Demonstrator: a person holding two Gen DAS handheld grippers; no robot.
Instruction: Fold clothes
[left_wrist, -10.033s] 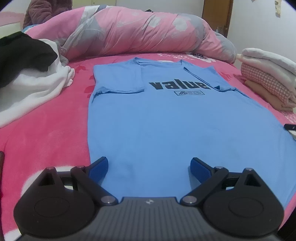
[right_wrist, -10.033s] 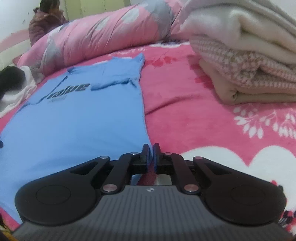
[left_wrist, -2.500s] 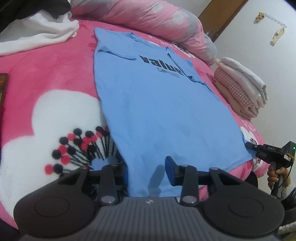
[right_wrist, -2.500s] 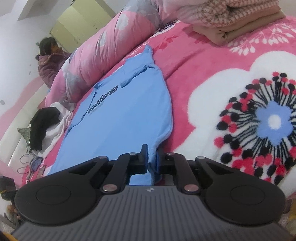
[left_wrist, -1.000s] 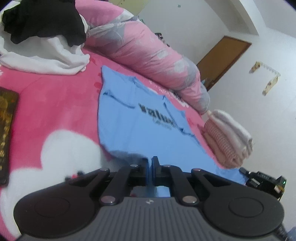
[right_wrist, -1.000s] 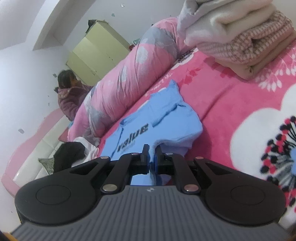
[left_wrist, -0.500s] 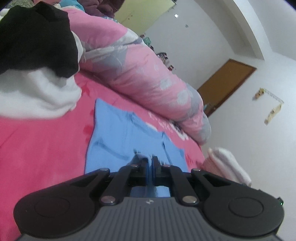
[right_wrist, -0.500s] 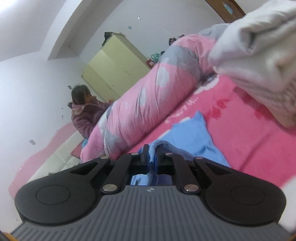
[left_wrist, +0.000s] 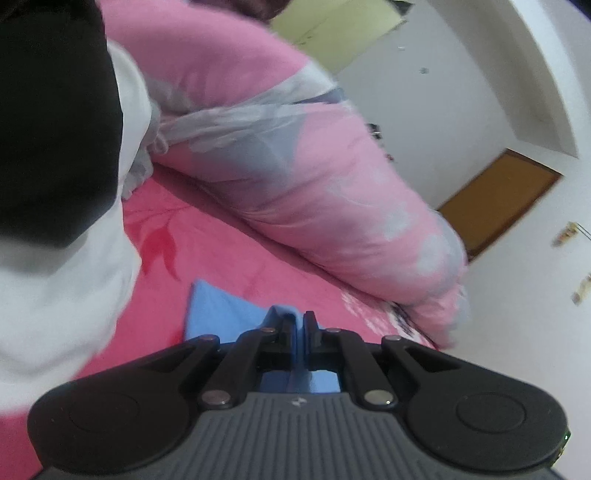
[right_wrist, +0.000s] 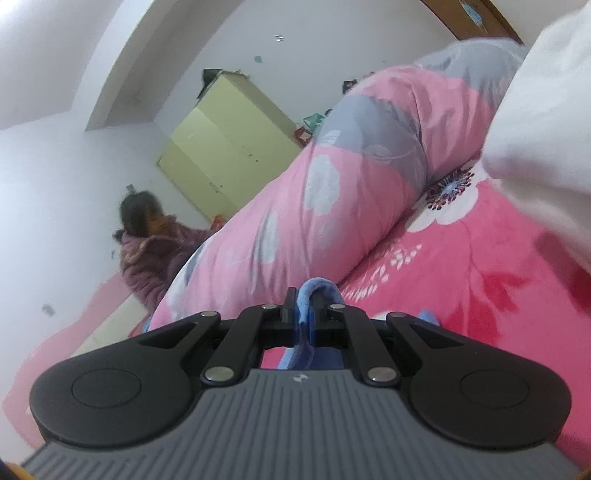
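While pinched in both tongs (left_wrist: 299, 325) (right_wrist: 303, 306), blue shirt (left_wrist: 218, 314) overhangs their tips

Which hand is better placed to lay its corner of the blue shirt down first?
Left, probably. The left tongs grip the shirt with its flat part showing just ahead. The right tongs also pinch blue cloth, but mostly the rolled quilt lies ahead.

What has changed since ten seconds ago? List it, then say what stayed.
The left hand-held gripper, open over the hem then, is now shut on the blue T-shirt. The right hand-held gripper was shut beside the shirt's edge and now pinches blue cloth too. Both have carried the hem up the bed toward the rolled pink quilt, folding the shirt over. The quilt and the black-and-white clothes pile lie as before.
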